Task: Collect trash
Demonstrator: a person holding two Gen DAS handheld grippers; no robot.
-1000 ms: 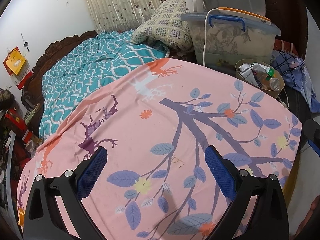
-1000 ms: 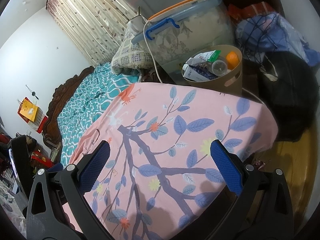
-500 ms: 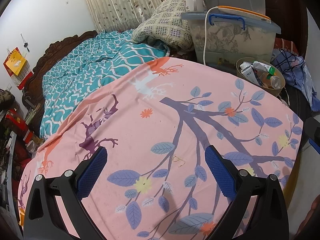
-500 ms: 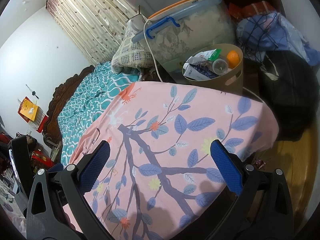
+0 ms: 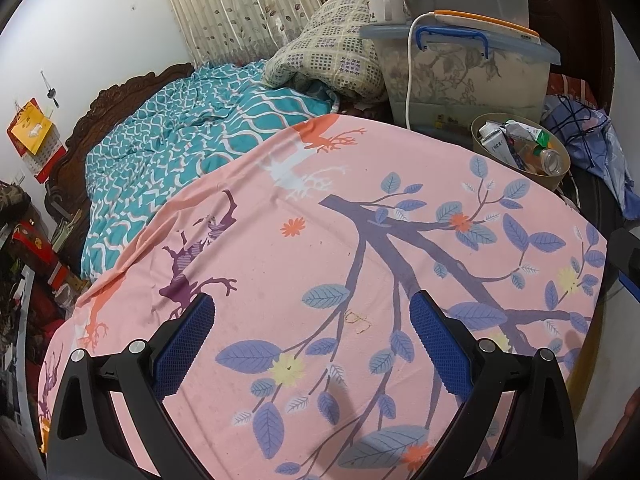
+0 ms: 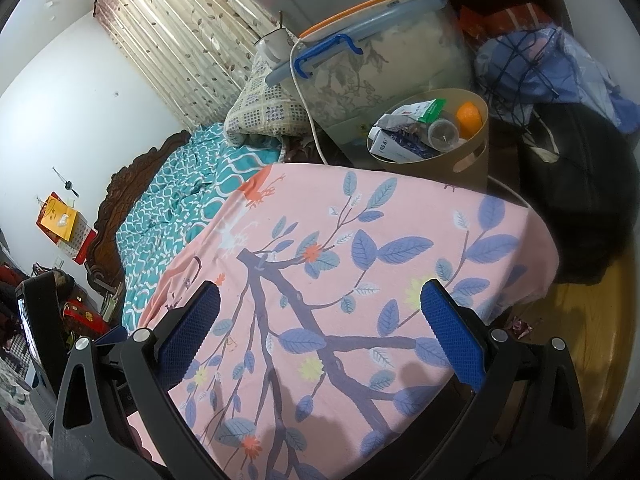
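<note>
While our left gripper hangs over the pink sheet with its blue pads spread wide and nothing between them, our right gripper does the same, fingers apart and empty, over the same sheet nearer its corner. Just ahead of the left gripper, between its pads, we see a small thin yellowish loop lying on the fabric; we cannot tell what it is. Past the right gripper's right finger, off the sheet's edge, a few small scraps lie on the wooden floor. Further ahead and to the right of both grippers, beyond the far edge of the sheet, stands the tan trash bin, holding cartons, a clear bottle and something orange. Right of it we see a heap of blue cloth and a black bag. Behind the bin sits a clear storage box with a blue handle, a white cable running down its front and a mug on its lid. Far ahead to the left lie the teal quilt, a checked pillow and the curtain
</note>
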